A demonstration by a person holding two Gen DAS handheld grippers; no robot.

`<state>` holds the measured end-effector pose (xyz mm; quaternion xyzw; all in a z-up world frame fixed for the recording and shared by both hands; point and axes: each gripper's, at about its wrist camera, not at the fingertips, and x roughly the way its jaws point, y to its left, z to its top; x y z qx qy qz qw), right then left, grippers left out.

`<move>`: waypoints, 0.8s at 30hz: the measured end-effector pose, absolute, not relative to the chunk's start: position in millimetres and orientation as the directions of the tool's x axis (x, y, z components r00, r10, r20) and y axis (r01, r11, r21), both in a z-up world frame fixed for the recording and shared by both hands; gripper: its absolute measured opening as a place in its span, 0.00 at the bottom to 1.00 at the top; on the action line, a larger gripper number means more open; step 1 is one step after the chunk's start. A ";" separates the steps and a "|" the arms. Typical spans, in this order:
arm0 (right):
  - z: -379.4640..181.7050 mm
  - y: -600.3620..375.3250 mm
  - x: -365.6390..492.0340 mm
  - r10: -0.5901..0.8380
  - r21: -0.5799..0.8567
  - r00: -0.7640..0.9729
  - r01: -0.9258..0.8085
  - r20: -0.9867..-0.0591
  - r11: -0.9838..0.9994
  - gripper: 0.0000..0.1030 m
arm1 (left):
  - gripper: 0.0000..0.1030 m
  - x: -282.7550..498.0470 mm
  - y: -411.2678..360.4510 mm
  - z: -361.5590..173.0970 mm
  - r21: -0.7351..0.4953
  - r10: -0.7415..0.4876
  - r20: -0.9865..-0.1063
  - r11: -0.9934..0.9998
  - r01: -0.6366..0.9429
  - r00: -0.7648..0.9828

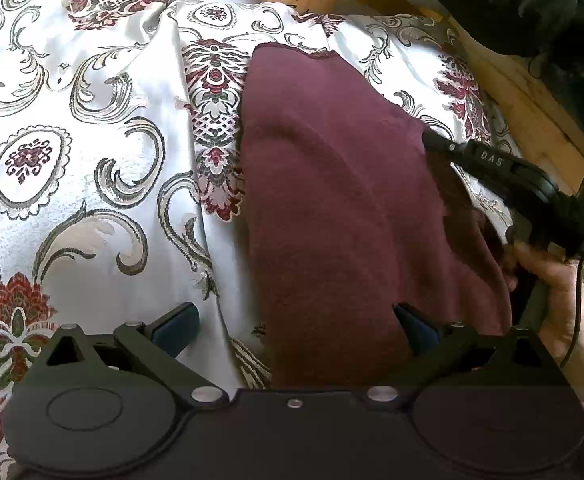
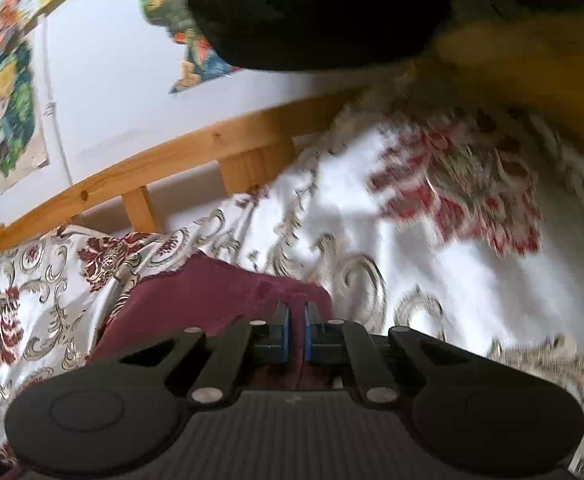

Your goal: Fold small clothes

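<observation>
A maroon knitted garment lies flat on a patterned bedspread. My left gripper stands open over the garment's near end. Its left finger is above the bedspread and its right finger above the cloth, with nothing pinched. My right gripper reaches in from the right with a hand on it, its tip at the garment's right edge. In the right wrist view the right gripper is shut, with a fold of the maroon garment between its blue pads.
A wooden bed rail runs behind the bedspread, and its side board borders the right. Colourful pictures hang on the white wall. A person's dark clothing fills the upper right.
</observation>
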<state>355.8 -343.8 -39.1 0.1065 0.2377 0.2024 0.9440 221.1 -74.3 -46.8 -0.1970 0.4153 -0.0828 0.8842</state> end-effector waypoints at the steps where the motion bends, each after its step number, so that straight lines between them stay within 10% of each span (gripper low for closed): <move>1: -40.1 -346.0 356.0 0.433 0.308 0.804 -0.325 -0.408 0.894 0.09 | 1.00 221.1 -74.5 -46.9 -0.416 -0.310 -0.701 0.909 -0.015 0.642; 14: -42.7 -374.3 362.2 0.593 0.518 0.616 -0.326 -0.518 0.791 0.67 | 1.00 222.5 -71.9 -49.0 -0.429 -0.333 -0.691 0.903 0.006 0.641; 24: -52.8 -362.4 361.5 0.560 0.489 0.662 -0.319 -0.498 0.812 0.47 | 0.99 223.1 -73.1 -50.0 -0.428 -0.333 -0.685 0.904 0.012 0.648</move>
